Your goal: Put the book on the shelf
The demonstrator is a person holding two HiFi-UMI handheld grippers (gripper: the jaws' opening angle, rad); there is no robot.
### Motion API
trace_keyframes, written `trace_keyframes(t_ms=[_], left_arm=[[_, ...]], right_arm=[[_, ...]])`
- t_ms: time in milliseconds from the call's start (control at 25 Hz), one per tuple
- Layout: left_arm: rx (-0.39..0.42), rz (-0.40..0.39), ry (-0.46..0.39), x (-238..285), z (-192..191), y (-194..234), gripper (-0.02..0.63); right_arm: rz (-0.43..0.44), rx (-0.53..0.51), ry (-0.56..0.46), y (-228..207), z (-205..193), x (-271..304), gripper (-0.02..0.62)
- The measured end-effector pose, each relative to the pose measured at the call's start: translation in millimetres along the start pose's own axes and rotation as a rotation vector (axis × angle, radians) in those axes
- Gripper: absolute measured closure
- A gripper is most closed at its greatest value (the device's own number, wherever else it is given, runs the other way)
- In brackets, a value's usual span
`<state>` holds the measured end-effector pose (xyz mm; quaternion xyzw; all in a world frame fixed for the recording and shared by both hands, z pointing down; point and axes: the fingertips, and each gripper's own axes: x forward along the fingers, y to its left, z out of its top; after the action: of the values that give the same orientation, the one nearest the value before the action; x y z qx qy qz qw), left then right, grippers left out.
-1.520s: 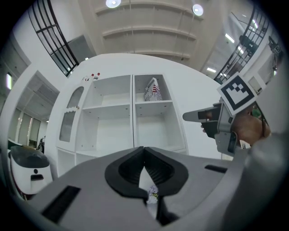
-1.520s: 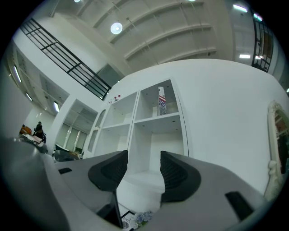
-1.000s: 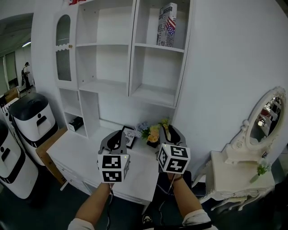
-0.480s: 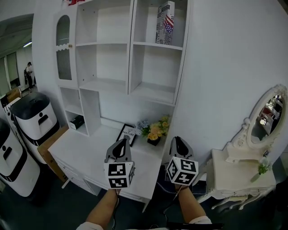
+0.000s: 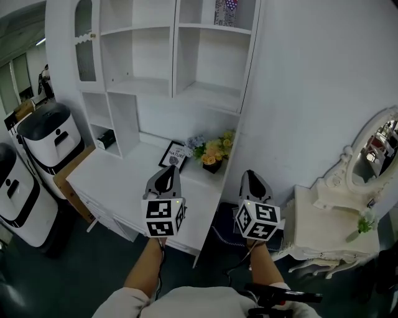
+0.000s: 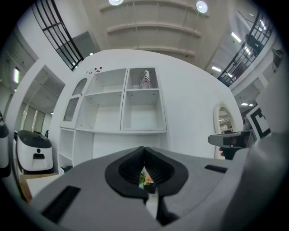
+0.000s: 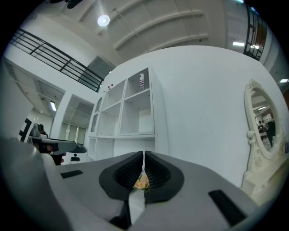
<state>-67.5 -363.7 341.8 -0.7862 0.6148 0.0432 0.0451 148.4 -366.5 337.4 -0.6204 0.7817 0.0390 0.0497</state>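
- Up top, the book [image 5: 225, 10] is standing upright in the top right compartment of the white shelf unit [image 5: 174, 93]. Only its lower edge shows in the head view. In the left gripper view its cover shows a striped flag print.
- Down in the low left cubby of the unit sits a small black object [image 5: 104, 140]; too small to name.
- At the far left of the unit is a narrow cabinet with an arched glazed door [image 5: 84, 31].
- On the smooth white desk [image 5: 118, 186] under the shelves, a dark little pot [image 5: 212, 165] holds yellow and pale flowers. Just to its left a black-framed picture [image 5: 172, 156] leans back.
- The left gripper [image 5: 166, 170] hovers over the near edge of the desk. Its grey jaws meet at the tips, black ribbed pads together, nothing between them.
- The right gripper [image 5: 250, 174] is off the desk's right end. Its jaws have just been closing and now meet, with nothing caught in them.
- Both grippers are low and near, well apart from the book.
- At the right, an oval mirror [image 5: 373, 155] in a carved white frame stands on a curvy white dressing table [image 5: 323, 217].
- At the far left stand rounded white-and-black machines [image 5: 46, 140].
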Motion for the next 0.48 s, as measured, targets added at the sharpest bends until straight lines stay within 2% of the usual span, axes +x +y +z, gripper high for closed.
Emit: trace_keyframes(t_ms=[160, 480], left_arm=[[-0.036, 0.015, 0.023, 3.3, -14.2, -9.6, 0.598], [-0.008, 0.005, 0.004, 2.1, -3.7, -21.9, 0.598]], right_arm=[[0.028, -0.016, 0.01, -5.8, -10.2, -3.0, 0.563], [0.037, 0.014, 0.039, -12.6, -18.6, -0.2, 0.572]])
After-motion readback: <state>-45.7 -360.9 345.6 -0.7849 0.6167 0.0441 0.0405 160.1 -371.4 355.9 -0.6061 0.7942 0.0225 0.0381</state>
